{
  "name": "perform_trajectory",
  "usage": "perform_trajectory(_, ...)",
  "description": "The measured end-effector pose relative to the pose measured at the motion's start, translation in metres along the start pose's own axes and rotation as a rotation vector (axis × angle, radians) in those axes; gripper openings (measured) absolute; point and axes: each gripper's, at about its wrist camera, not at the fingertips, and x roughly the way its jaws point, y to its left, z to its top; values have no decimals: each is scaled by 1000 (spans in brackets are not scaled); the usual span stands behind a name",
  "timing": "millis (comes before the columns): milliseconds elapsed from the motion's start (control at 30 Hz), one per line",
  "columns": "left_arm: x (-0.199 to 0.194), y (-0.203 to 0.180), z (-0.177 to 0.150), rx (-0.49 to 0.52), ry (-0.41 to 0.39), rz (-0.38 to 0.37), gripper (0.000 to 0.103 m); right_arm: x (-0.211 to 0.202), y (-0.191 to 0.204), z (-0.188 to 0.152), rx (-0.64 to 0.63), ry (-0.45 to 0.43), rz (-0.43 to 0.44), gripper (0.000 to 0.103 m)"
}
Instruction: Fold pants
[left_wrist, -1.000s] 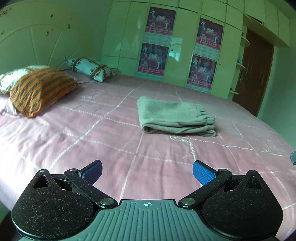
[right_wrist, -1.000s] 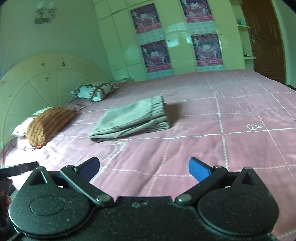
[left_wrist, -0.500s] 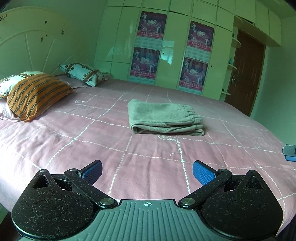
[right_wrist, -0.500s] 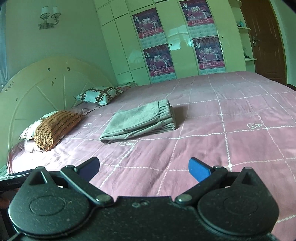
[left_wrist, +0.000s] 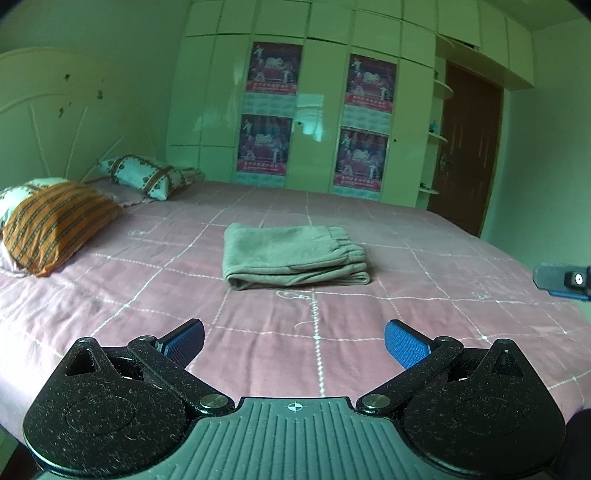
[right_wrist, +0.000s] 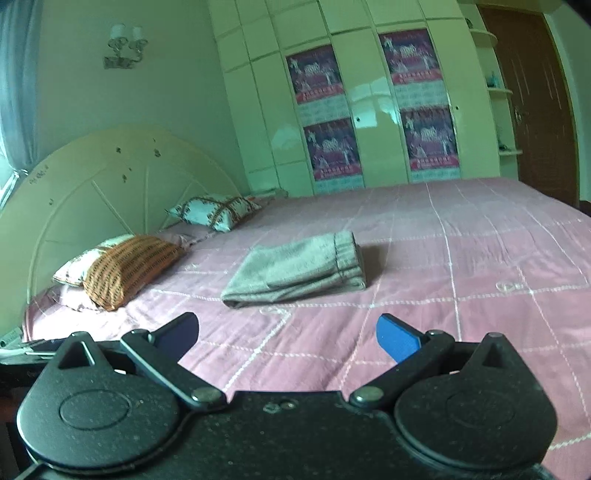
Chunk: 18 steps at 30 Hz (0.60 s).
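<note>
The grey pants (left_wrist: 295, 256) lie folded in a neat stack in the middle of the pink bed (left_wrist: 147, 295), waistband to the right. They also show in the right wrist view (right_wrist: 299, 271). My left gripper (left_wrist: 293, 343) is open and empty, held back near the bed's front edge, well apart from the pants. My right gripper (right_wrist: 288, 338) is open and empty, also held back from the pants. A tip of the right gripper shows at the right edge of the left wrist view (left_wrist: 561, 278).
An orange striped pillow (left_wrist: 55, 221) and a patterned pillow (left_wrist: 147, 177) lie at the headboard (right_wrist: 92, 192) on the left. White wardrobes with posters (left_wrist: 317, 122) stand behind the bed. A brown door (left_wrist: 469, 155) is at the back right.
Both grippers have drawn back and tilted up from the bed, staying open. The folded pants have not moved. The right gripper's tip has come further into the left wrist view.
</note>
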Motion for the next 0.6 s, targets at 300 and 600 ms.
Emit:
perform_trajectory(300, -5, -3, 1, -2, -12, -3, 103, 0, 5, 0, 2, 9, 12, 97)
perform_trajectory(600, 25, 16, -16, -39, 69, 42, 103, 10, -6, -10, 23, 28, -18, 97)
